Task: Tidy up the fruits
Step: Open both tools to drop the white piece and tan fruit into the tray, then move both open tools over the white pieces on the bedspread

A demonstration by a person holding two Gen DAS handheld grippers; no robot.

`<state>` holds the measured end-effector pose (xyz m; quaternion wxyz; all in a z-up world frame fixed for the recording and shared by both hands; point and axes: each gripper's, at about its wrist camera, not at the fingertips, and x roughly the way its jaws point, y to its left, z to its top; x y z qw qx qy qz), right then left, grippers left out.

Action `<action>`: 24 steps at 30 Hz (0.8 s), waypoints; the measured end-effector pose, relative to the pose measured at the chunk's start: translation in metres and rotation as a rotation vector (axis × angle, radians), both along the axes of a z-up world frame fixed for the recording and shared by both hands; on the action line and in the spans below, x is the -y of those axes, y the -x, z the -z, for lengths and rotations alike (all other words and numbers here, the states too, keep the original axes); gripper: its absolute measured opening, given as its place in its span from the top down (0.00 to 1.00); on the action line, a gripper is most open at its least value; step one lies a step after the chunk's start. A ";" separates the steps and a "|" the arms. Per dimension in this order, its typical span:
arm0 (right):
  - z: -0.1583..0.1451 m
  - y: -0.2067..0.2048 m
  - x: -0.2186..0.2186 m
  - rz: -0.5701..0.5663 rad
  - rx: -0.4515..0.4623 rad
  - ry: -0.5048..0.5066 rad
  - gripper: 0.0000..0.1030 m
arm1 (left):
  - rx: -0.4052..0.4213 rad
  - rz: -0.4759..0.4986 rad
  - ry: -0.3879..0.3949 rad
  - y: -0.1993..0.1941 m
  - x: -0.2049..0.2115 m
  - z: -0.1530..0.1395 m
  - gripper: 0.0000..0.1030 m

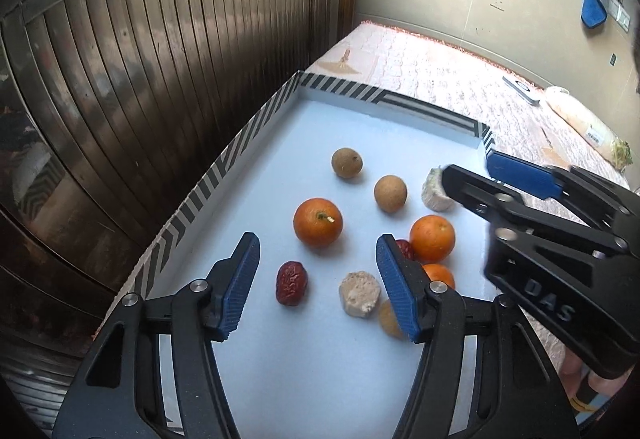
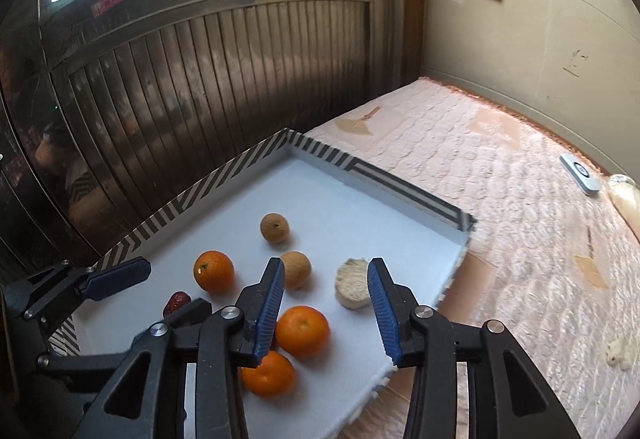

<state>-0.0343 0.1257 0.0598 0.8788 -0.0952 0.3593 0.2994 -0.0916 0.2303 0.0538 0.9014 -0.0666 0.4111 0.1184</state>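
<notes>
Both grippers hang over the tray with nothing in them: the left gripper (image 1: 318, 279) stands parted above the fruit, and the right gripper (image 2: 326, 305) is parted too, no fruit touching its pads. On the white tray (image 1: 256, 359) the fruit lies loose and mixed. Seen from the left wrist, one orange (image 1: 318, 223) sits near the centre, a second orange (image 1: 432, 239) at about three o'clock from it, and a third orange (image 1: 439, 275) just below that, half hidden behind the blue pad. Two brown longans (image 1: 347, 162) (image 1: 390, 193) lie toward twelve and one o'clock, a wrinkled red date (image 1: 291, 283) at seven o'clock, and two pale crumbly cakes (image 1: 359, 293) (image 1: 436, 195) among them. The oranges look firm, light and round, so they probably roll; they are best gripped across the middle. The longans likely have thin, brittle shells, and the cakes would probably crumble under a hard squeeze. The tray has a low striped rim (image 1: 216, 167) and rests on a quilted pink bed (image 2: 500, 199), a soft base that may give. A dark slatted wall (image 1: 160, 59) stands at ten o'clock.
</notes>
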 end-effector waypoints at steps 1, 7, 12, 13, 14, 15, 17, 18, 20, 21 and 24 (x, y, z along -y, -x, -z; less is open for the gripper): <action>-0.002 0.002 0.005 0.015 0.008 -0.003 0.59 | 0.003 0.001 -0.004 0.000 0.002 -0.001 0.41; -0.007 0.011 0.039 0.089 0.033 -0.007 0.56 | 0.020 0.027 -0.013 -0.005 0.018 -0.006 0.41; -0.005 0.010 0.062 0.135 0.020 -0.013 0.55 | 0.026 0.061 -0.019 -0.010 0.037 -0.010 0.41; -0.005 0.011 0.067 0.144 0.017 -0.014 0.55 | 0.026 0.070 -0.020 -0.011 0.041 -0.011 0.41; -0.005 0.011 0.071 0.151 0.017 -0.014 0.55 | 0.028 0.077 -0.023 -0.012 0.045 -0.012 0.41; -0.004 0.012 0.075 0.160 0.019 -0.012 0.55 | 0.032 0.084 -0.026 -0.013 0.050 -0.012 0.41; -0.005 0.014 0.084 0.180 0.021 -0.009 0.55 | 0.034 0.098 -0.025 -0.016 0.058 -0.014 0.41; -0.005 0.015 0.090 0.191 0.018 -0.012 0.55 | 0.036 0.106 -0.023 -0.017 0.062 -0.014 0.41; -0.005 0.015 0.100 0.211 0.015 -0.016 0.55 | 0.042 0.123 -0.030 -0.019 0.073 -0.017 0.41; -0.005 0.016 0.106 0.223 0.016 -0.016 0.55 | 0.043 0.132 -0.033 -0.020 0.077 -0.017 0.41; -0.006 0.018 0.123 0.254 0.016 -0.010 0.55 | 0.041 0.159 -0.030 -0.023 0.093 -0.018 0.41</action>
